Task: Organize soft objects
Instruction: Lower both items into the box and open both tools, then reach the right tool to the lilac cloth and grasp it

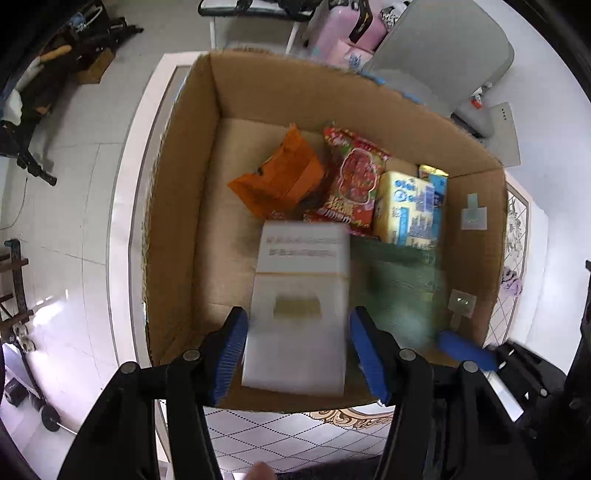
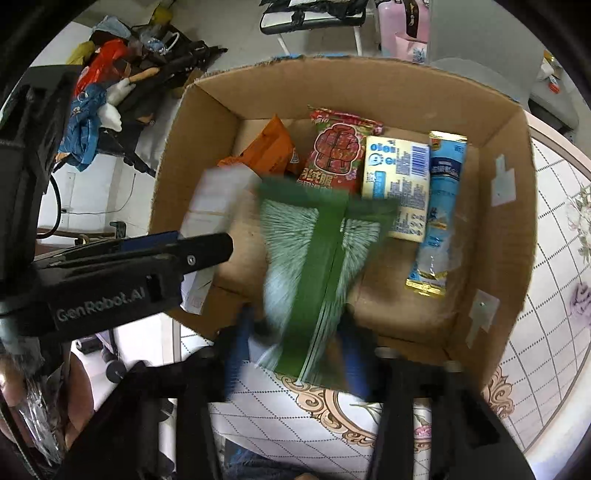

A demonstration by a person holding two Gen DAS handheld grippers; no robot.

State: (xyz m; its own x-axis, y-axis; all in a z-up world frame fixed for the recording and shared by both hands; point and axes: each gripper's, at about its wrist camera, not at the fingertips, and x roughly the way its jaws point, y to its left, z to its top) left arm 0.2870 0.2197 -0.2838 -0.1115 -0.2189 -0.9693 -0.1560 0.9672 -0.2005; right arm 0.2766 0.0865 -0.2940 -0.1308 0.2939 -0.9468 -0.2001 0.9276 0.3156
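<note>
An open cardboard box [image 1: 177, 206] [image 2: 517, 229] holds an orange packet [image 1: 284, 177] [image 2: 269, 151], a red snack bag [image 1: 351, 181] [image 2: 336, 155], a yellow packet [image 1: 406, 210] [image 2: 395, 173] and a light-blue packet [image 2: 443, 206]. My left gripper [image 1: 299, 350] is shut on a white packet [image 1: 299, 302] [image 2: 218, 206] over the box's near side. My right gripper [image 2: 291, 354] is shut on a green-and-white packet [image 2: 317, 258] [image 1: 399, 288], blurred, over the near edge.
The box sits on a white patterned tabletop [image 2: 554, 295] [image 1: 280, 435]. A grey chair [image 1: 443, 51] and pink bags [image 1: 343, 29] stand behind. Clutter [image 2: 122, 74] lies on the floor to the left.
</note>
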